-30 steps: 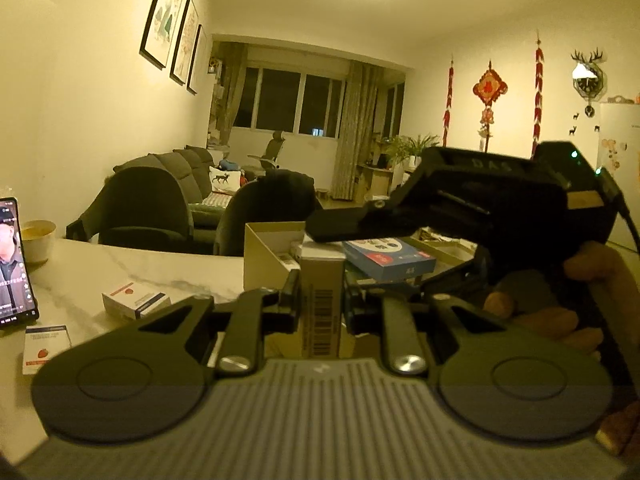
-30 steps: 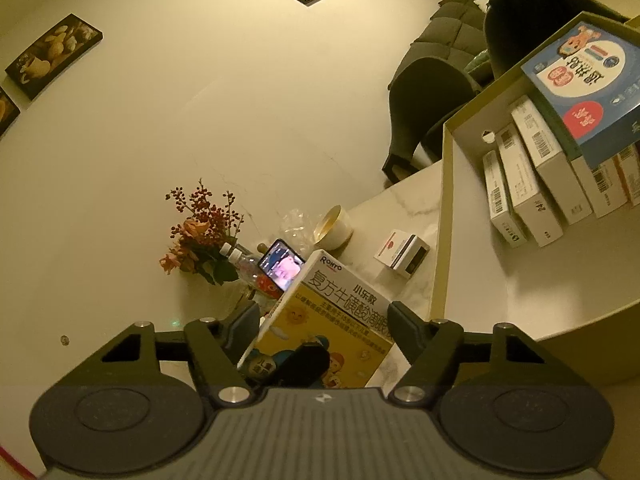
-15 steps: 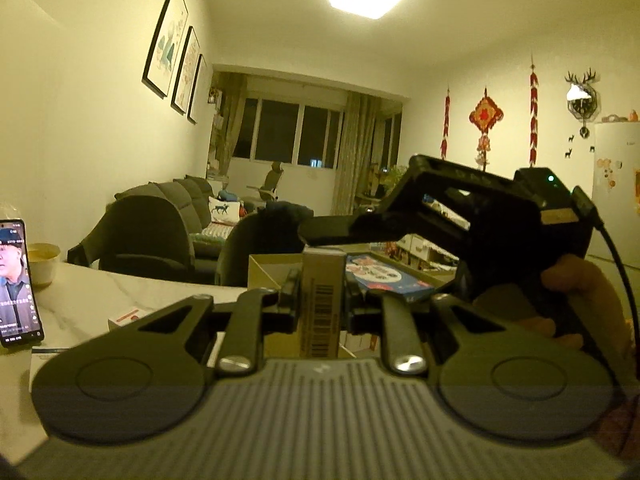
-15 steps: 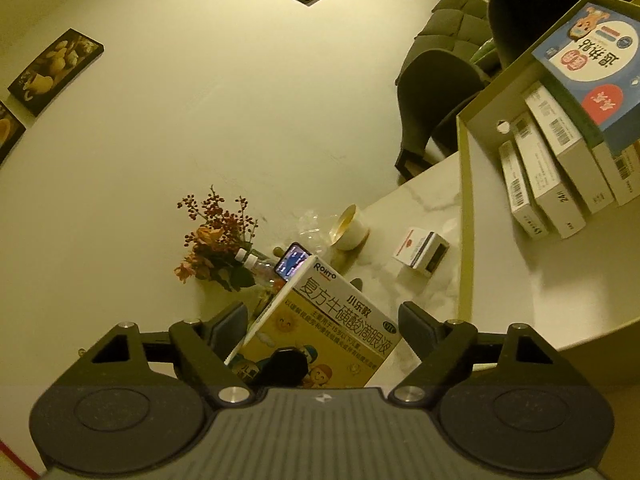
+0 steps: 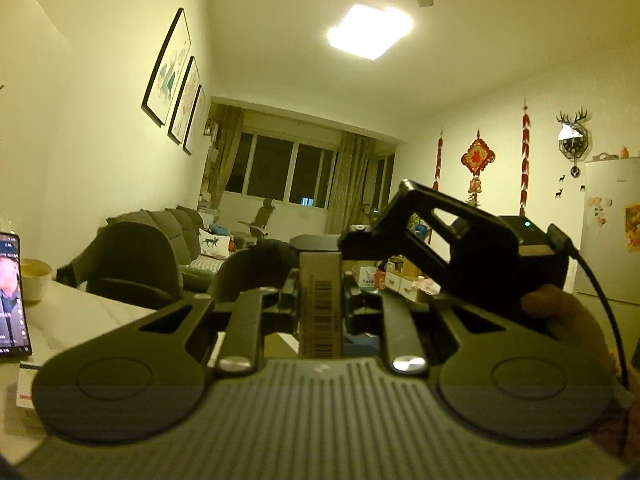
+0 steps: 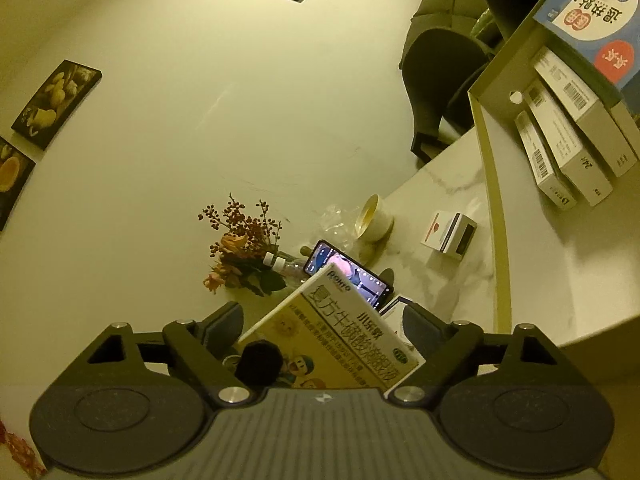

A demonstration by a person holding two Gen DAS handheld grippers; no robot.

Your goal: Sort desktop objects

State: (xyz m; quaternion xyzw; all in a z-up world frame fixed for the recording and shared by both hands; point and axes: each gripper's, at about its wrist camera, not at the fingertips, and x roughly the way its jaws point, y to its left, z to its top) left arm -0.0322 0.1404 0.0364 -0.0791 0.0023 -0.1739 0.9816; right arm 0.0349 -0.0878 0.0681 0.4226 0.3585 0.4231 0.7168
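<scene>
My left gripper (image 5: pixel 321 300) is shut on a yellow eye-drop box (image 5: pixel 321 304), seen edge-on with a barcode, lifted and tilted up toward the room. In the right wrist view the same box (image 6: pixel 340 336) shows its printed face between my right gripper's fingers (image 6: pixel 324 320), which stand wide apart and do not touch it. The right gripper's body (image 5: pixel 452 240) hangs just beyond the box in the left wrist view. An open cardboard storage box (image 6: pixel 494 216) at the right holds several medicine boxes (image 6: pixel 568 136) and a blue box (image 6: pixel 592 12).
On the marble table lie a small white-and-red box (image 6: pixel 450 234), a white cup (image 6: pixel 374 218), a lit phone (image 6: pixel 346 272), a water bottle (image 6: pixel 284 262) and a flower bunch (image 6: pixel 240 252). Dark chairs (image 5: pixel 132 264) stand behind the table.
My left gripper has lifted and tilted upward with the box, so the storage box and table dropped out of its view. The right gripper has shifted slightly and stays open.
</scene>
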